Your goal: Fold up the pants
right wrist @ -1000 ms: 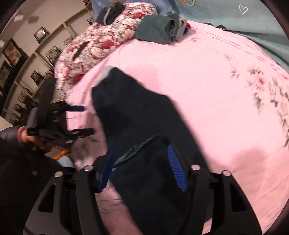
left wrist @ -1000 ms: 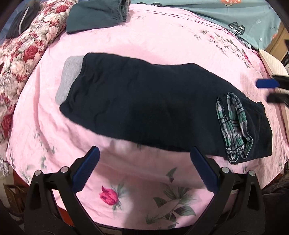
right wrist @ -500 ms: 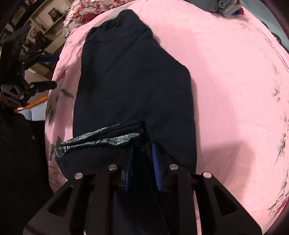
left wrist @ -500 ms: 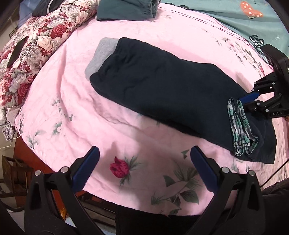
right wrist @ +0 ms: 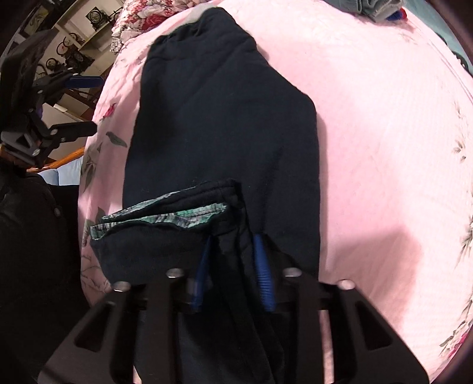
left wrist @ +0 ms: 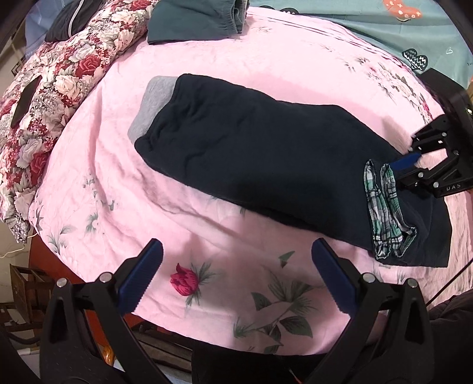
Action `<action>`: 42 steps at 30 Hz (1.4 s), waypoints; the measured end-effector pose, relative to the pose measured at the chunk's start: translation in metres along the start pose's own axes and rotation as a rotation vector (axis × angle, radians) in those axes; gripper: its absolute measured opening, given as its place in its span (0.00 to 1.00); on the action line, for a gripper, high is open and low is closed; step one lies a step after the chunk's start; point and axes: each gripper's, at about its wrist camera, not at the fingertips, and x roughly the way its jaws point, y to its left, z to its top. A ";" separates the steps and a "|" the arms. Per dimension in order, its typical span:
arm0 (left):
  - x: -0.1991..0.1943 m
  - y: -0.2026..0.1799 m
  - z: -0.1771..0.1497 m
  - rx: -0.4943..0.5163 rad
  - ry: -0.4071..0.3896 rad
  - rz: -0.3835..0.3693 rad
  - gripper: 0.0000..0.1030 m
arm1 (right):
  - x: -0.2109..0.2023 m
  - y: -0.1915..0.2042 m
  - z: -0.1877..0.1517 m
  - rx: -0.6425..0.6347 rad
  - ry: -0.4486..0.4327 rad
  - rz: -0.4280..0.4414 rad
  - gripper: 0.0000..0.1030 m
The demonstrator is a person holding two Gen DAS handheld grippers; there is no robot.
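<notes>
Dark navy pants lie folded lengthwise on the pink floral sheet, grey waistband at the far left. Their cuffs, turned out to show green plaid lining, are at the right. My right gripper points down at the cuff end. In the right wrist view its jaws are closing, and the blue pads squeeze a bunch of the pants' fabric beside the plaid lining. My left gripper hangs open over the sheet near the bed's front edge, holding nothing. It also shows in the right wrist view, left gripper.
A red and white floral quilt is piled at the far left. A folded teal garment lies at the back, and a teal sheet covers the back right. A wooden chair stands below the bed's front edge.
My right gripper came down onto the cuff end of the pants and closed on the fabric. The left gripper stayed open and barely moved.
</notes>
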 end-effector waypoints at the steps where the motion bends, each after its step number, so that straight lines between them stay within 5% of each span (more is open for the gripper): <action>1: 0.000 0.001 0.001 -0.001 -0.001 -0.001 0.98 | -0.003 0.002 -0.001 -0.006 -0.006 -0.002 0.11; 9: 0.003 -0.006 0.007 0.039 -0.005 -0.012 0.98 | -0.052 0.012 -0.017 0.022 -0.154 -0.074 0.09; 16: 0.002 -0.010 0.007 0.068 -0.003 -0.013 0.98 | -0.015 -0.006 -0.015 0.105 -0.128 -0.173 0.13; 18: -0.001 -0.009 0.006 0.082 -0.011 -0.003 0.98 | -0.022 -0.006 -0.018 0.150 -0.154 -0.178 0.19; 20: -0.003 -0.006 0.005 0.091 -0.021 0.005 0.98 | -0.047 -0.001 -0.024 0.219 -0.240 -0.220 0.45; 25: 0.003 0.018 0.020 0.083 -0.026 -0.025 0.98 | -0.067 0.030 -0.048 0.327 -0.396 -0.234 0.46; 29: 0.010 0.048 0.048 0.083 -0.049 -0.058 0.98 | -0.007 0.033 -0.052 0.445 -0.242 -0.403 0.46; 30: 0.010 0.057 0.056 0.085 -0.057 -0.063 0.98 | -0.002 0.039 -0.051 0.476 -0.261 -0.454 0.46; 32: 0.009 0.081 0.074 0.080 -0.086 -0.067 0.98 | -0.011 0.048 -0.042 0.537 -0.267 -0.486 0.46; 36: 0.014 0.138 0.102 0.035 -0.124 -0.130 0.98 | -0.054 0.094 -0.009 0.574 -0.428 -0.570 0.47; 42: 0.030 0.210 0.127 -0.040 -0.156 -0.214 0.98 | -0.038 0.148 0.092 0.463 -0.511 -0.523 0.49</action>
